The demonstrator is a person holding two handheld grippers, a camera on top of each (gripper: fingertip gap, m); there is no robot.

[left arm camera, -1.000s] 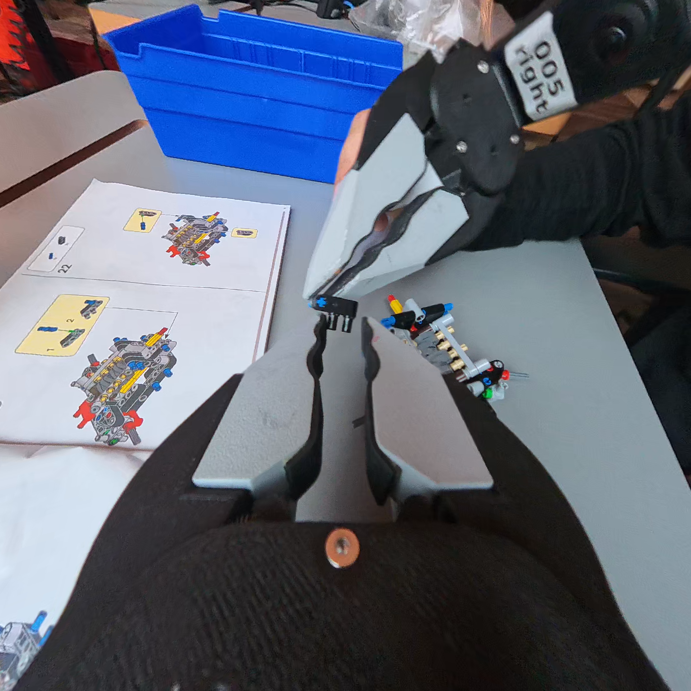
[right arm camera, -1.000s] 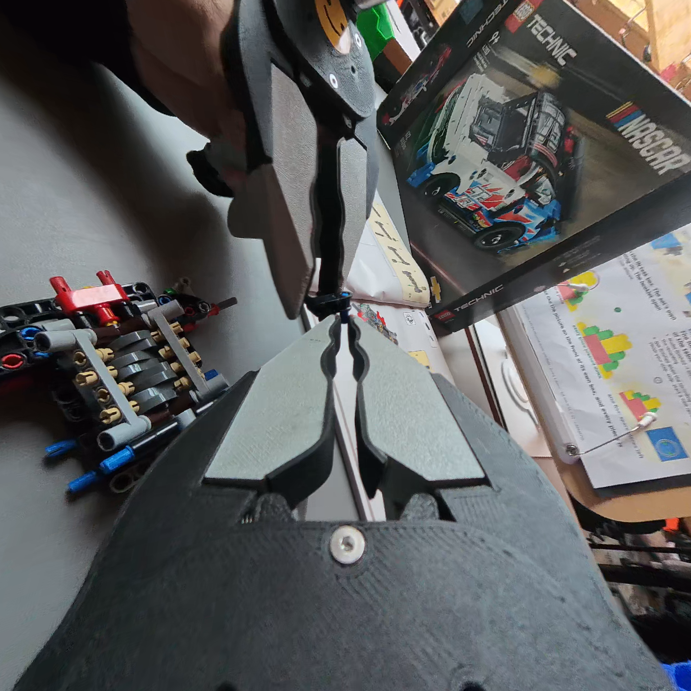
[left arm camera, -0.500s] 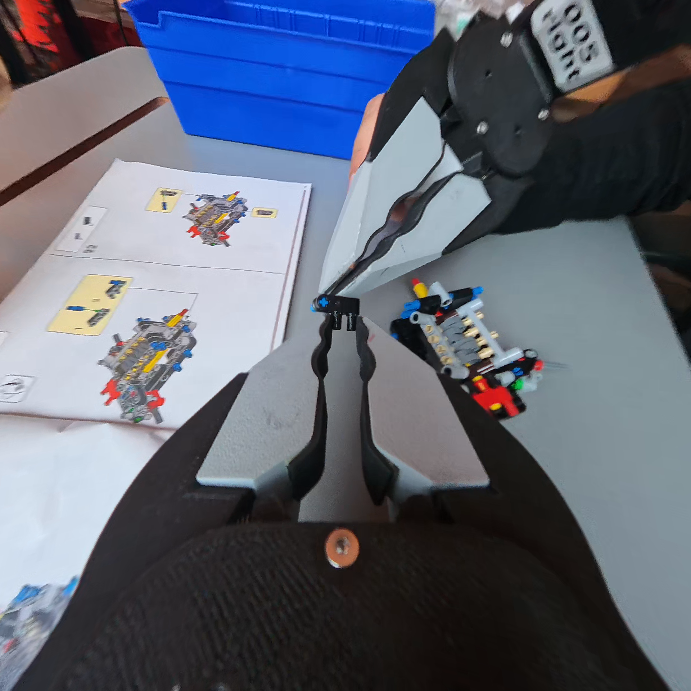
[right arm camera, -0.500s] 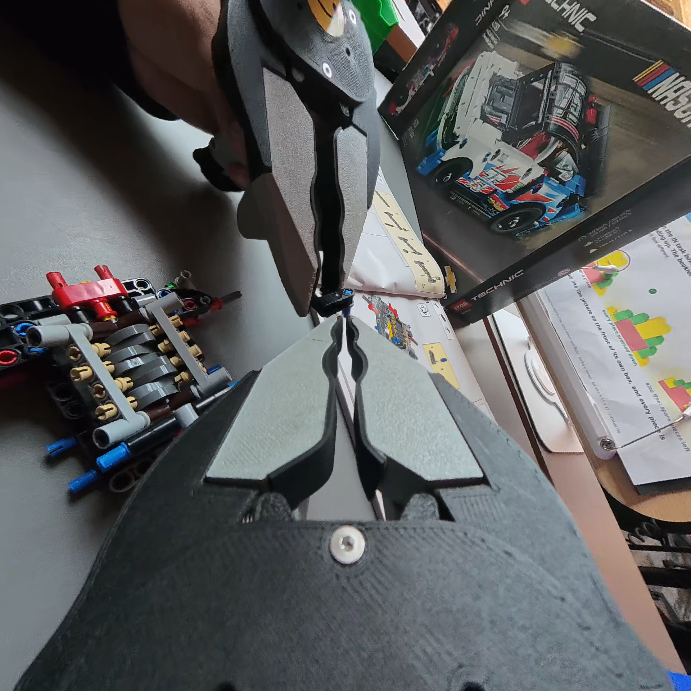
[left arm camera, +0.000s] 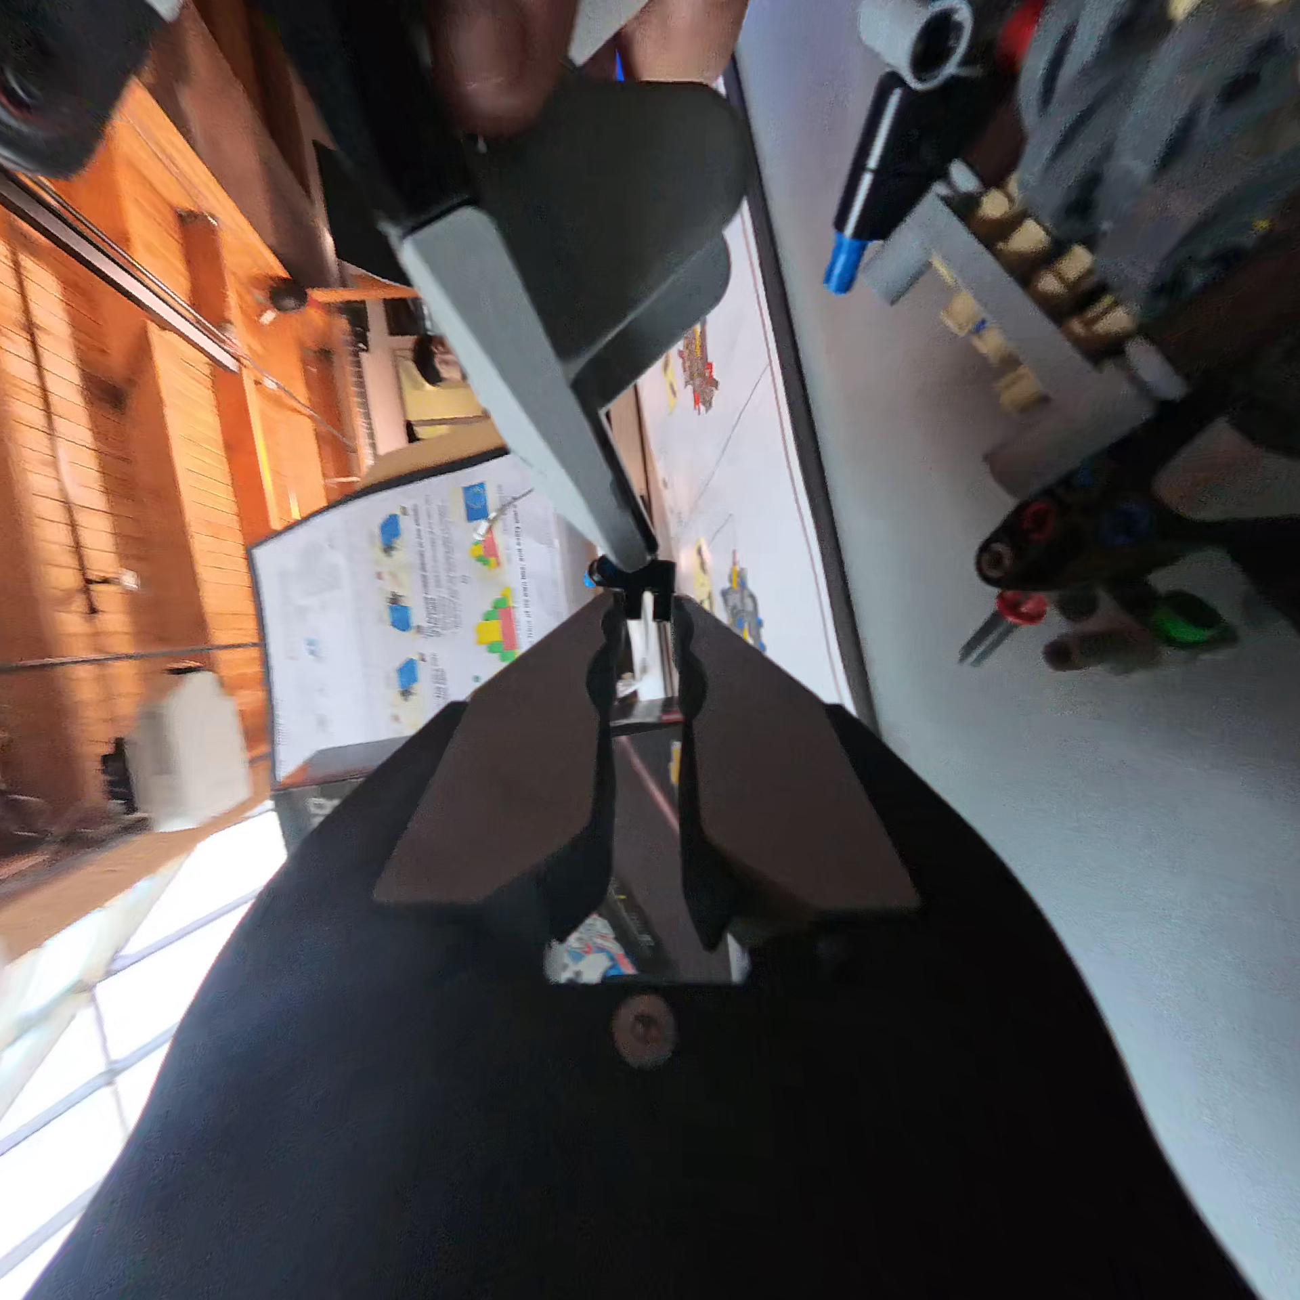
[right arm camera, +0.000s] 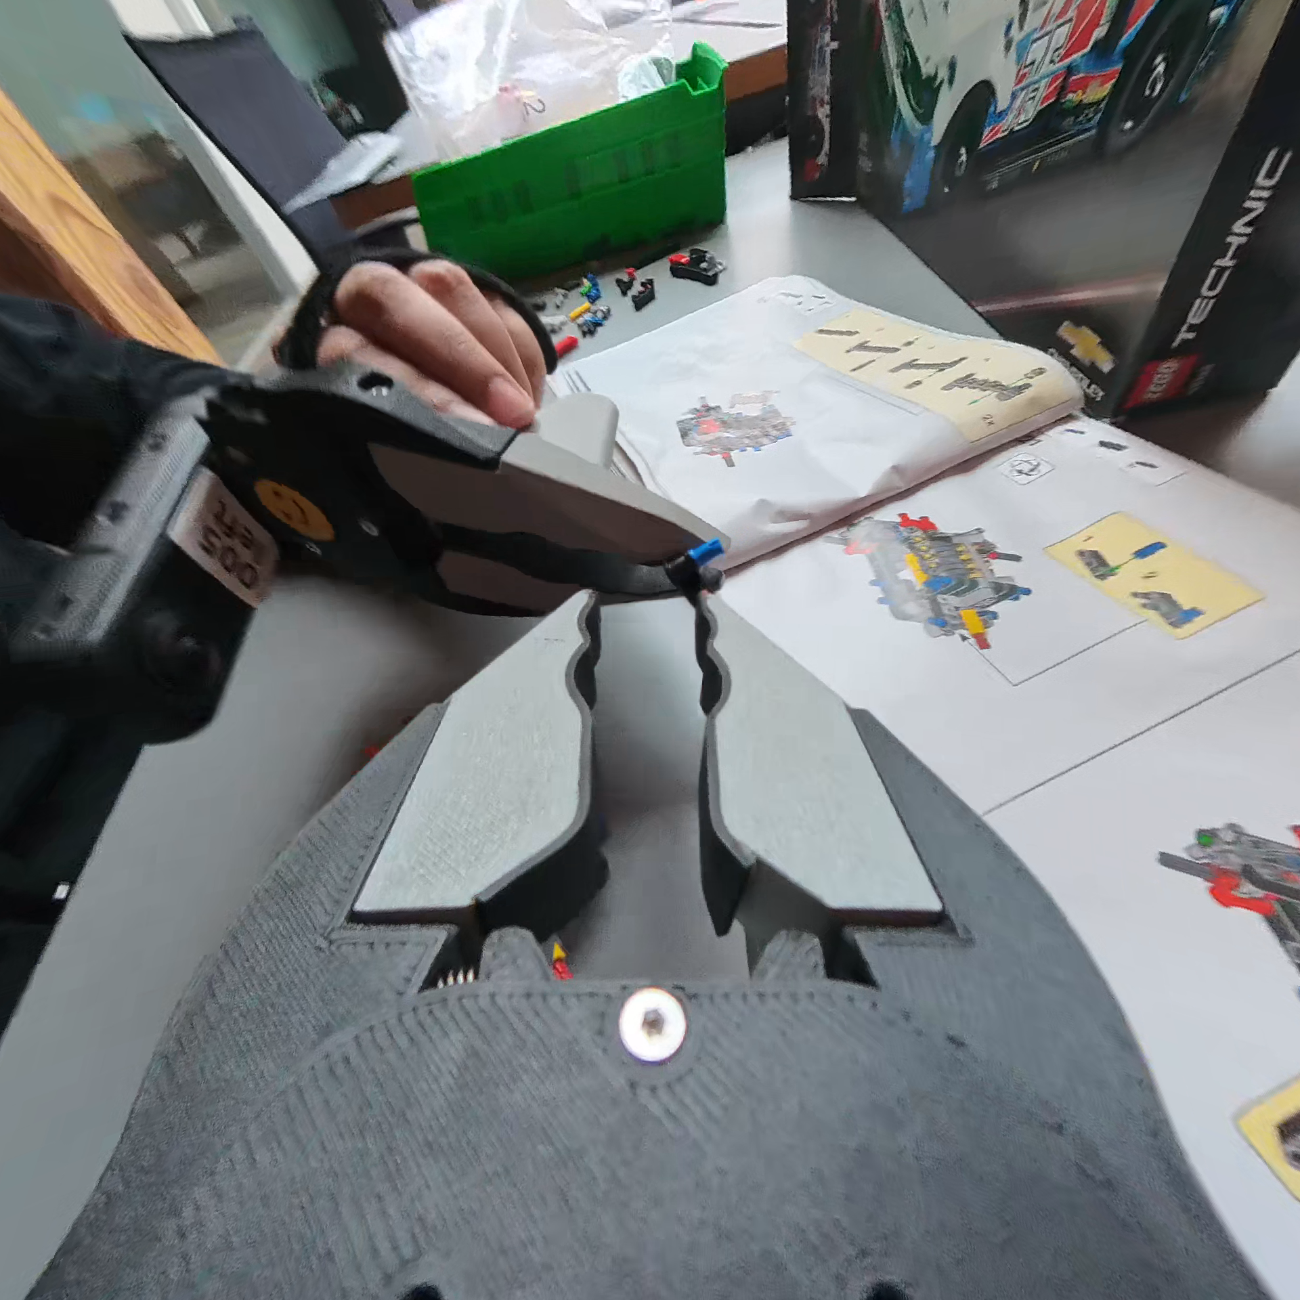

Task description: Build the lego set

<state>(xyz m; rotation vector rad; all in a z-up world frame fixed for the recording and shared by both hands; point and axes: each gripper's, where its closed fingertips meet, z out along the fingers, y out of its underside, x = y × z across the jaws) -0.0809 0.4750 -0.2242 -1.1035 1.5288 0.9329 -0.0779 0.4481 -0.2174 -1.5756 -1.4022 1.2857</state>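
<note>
My left gripper is shut on a small black connector with a blue pin in its side. The right wrist view shows it coming in from the left, with the connector and blue pin at its tip. My right gripper is open and empty, its fingertips just below that connector. In the left wrist view it reaches down from above, right at the pin. The grey engine assembly lies on the grey table, blurred and close.
The open instruction booklet lies on the table right of the grippers. A car-picture set box stands behind it. A green bin and several loose small parts are at the back. A person's hand holds the left gripper. The grippers are tip to tip, or close to it.
My right gripper has opened and let go of the blue pin, which stays in the connector. The left gripper has rolled onto its side, still holding the connector. Both views have swung.
</note>
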